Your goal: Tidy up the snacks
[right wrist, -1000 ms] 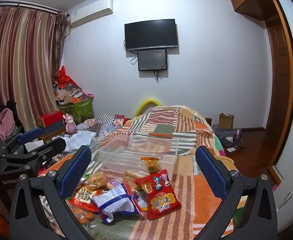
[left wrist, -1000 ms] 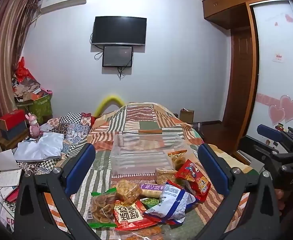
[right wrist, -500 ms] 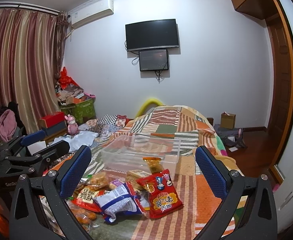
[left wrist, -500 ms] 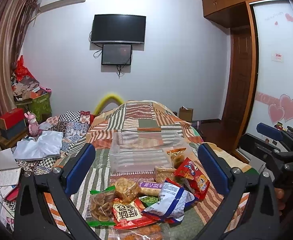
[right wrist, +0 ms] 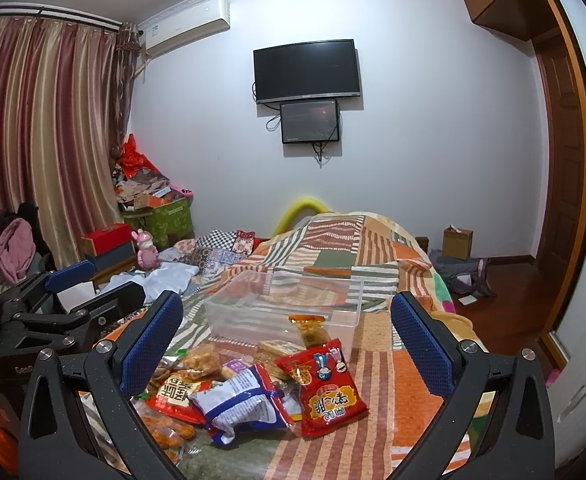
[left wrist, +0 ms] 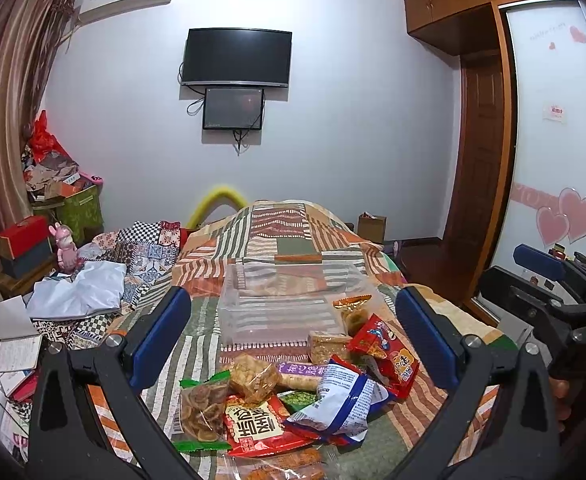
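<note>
A pile of snack packets lies on the striped bedspread: a blue-white bag [left wrist: 339, 398] [right wrist: 241, 402], a red bag [left wrist: 389, 354] [right wrist: 329, 394], a red-yellow bag [left wrist: 255, 420] [right wrist: 173, 394], a green-edged chip bag [left wrist: 201, 404] and several small clear packs. Behind the pile stands a clear plastic box [left wrist: 285, 304] [right wrist: 285, 304], empty as far as I can see. My left gripper [left wrist: 293, 340] is open and empty above the pile. My right gripper [right wrist: 287, 340] is open and empty, also above the pile. Each gripper shows in the other's view, the right one [left wrist: 549, 292] and the left one [right wrist: 61, 304].
Clothes, a patchwork quilt [left wrist: 141, 248] and white cloth [left wrist: 77, 292] lie at the bed's left. Boxes, a pink bunny toy [left wrist: 67, 246] and clutter stand by the curtain. A wardrobe [left wrist: 553, 160] and a wooden door [right wrist: 561, 160] are at the right. A TV [left wrist: 237, 58] hangs on the far wall.
Both views have shifted slightly; the snack pile and box sit a little lower and closer in frame. Both grippers stay open and empty. No packet has moved.
</note>
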